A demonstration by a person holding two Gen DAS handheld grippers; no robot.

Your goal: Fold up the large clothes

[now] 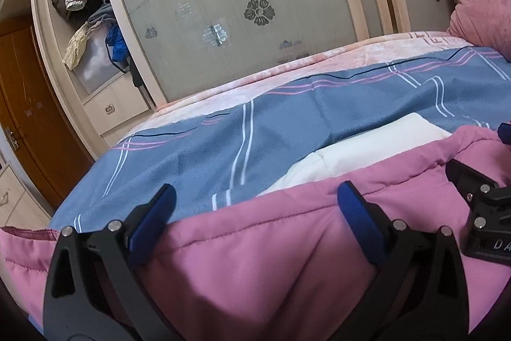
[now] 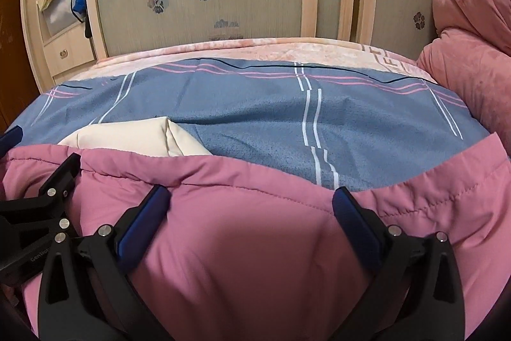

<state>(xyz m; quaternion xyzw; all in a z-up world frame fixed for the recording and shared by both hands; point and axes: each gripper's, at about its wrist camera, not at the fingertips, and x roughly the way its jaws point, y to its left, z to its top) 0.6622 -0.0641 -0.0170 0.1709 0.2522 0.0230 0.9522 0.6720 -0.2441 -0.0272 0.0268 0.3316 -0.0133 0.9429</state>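
A pink padded jacket [image 1: 255, 251] [image 2: 255, 245] lies across the near side of the bed and fills the lower half of both views. My left gripper [image 1: 257, 197] is open, its blue-padded fingers spread wide over the jacket's far edge. My right gripper [image 2: 250, 197] is open in the same way, close beside the left one. Each shows in the other's view: the right gripper [image 1: 479, 200] at the right edge, the left gripper [image 2: 48, 194] at the left edge. A cream-white fabric piece [image 1: 367, 149] [image 2: 137, 136] sticks out beyond the jacket's edge.
The jacket rests on a blue-grey blanket [image 1: 271, 123] [image 2: 271, 111] with pink and white stripes, over a pale pink bedcover [image 2: 255, 48]. A rolled pink quilt [image 1: 479, 5] [image 2: 472, 53] lies at the right. Sliding wardrobe doors [image 1: 223, 5] stand behind the bed, with open shelves of clothes [image 1: 83, 5] at left.
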